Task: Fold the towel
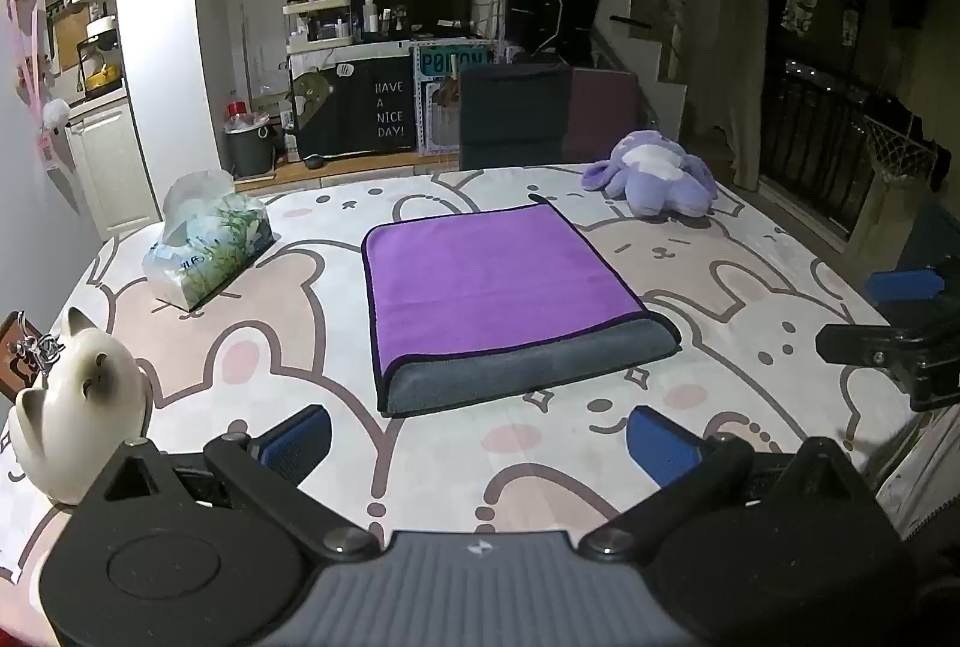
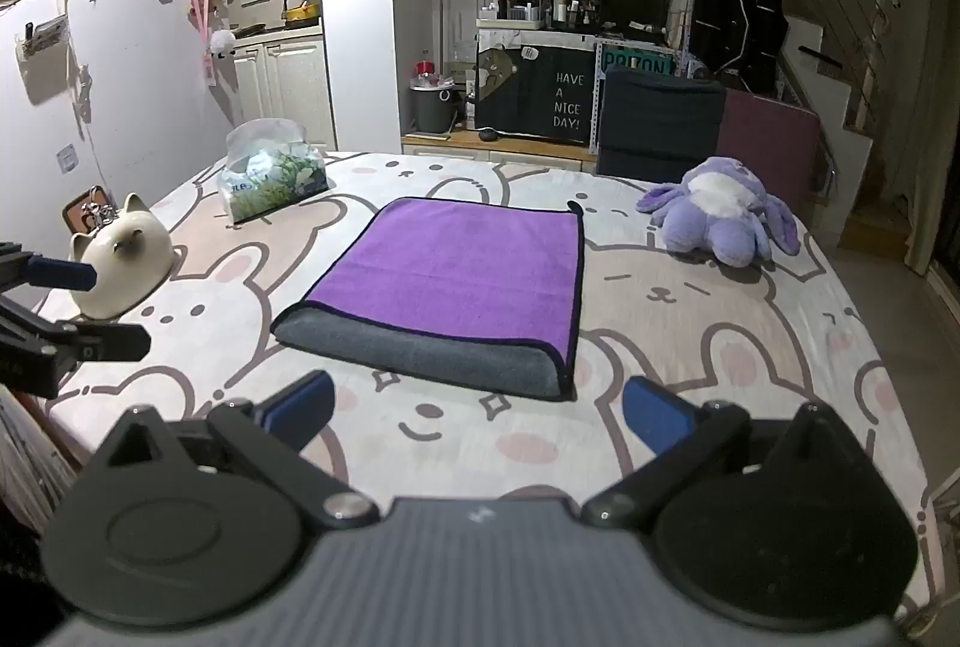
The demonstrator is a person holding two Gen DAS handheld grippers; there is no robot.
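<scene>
A purple towel (image 1: pixel 498 281) with a grey underside lies folded flat in the middle of the table; its grey fold faces me. It also shows in the right wrist view (image 2: pixel 462 269). My left gripper (image 1: pixel 480 443) is open and empty, held back from the towel's near edge. My right gripper (image 2: pixel 480 410) is open and empty, also short of the near edge. The right gripper shows at the right edge of the left wrist view (image 1: pixel 900 323), and the left gripper at the left edge of the right wrist view (image 2: pixel 54 299).
The table (image 1: pixel 750 287) has a bunny-print cloth. A tissue pack (image 1: pixel 204 245) lies far left, a white cat figurine (image 1: pixel 78 407) near left, a purple plush (image 1: pixel 654 179) far right. A dark chair (image 1: pixel 516 113) stands behind the table.
</scene>
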